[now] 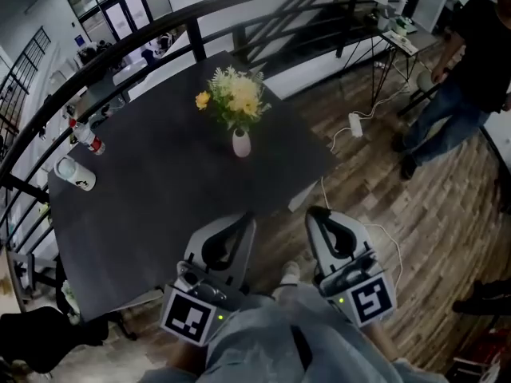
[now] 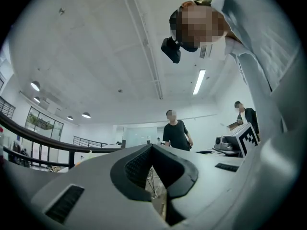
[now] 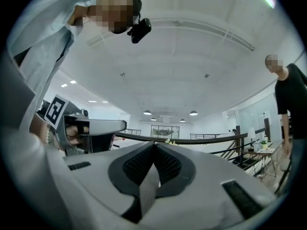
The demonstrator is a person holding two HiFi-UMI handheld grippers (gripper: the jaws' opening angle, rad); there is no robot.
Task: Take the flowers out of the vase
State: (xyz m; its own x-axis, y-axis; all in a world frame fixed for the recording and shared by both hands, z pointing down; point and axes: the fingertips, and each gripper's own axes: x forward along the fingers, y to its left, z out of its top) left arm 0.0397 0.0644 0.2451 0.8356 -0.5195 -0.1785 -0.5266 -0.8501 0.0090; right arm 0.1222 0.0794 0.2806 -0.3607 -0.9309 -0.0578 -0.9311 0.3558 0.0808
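right gripper: jaws pressed together tip to tip, nothing between them.
left gripper: jaws likewise closed, empty.
both sit side by side at the near edge of the dark table, well apart from the task items. the hands behind them are covered by pale clothing.
vase: white, upright, toward the table's far side.
flowers: yellow and white, in the vase, lower stems hidden inside it.
bottle, cup: near the table's left edge, labels unreadable.
bystander: cut off by the frame.
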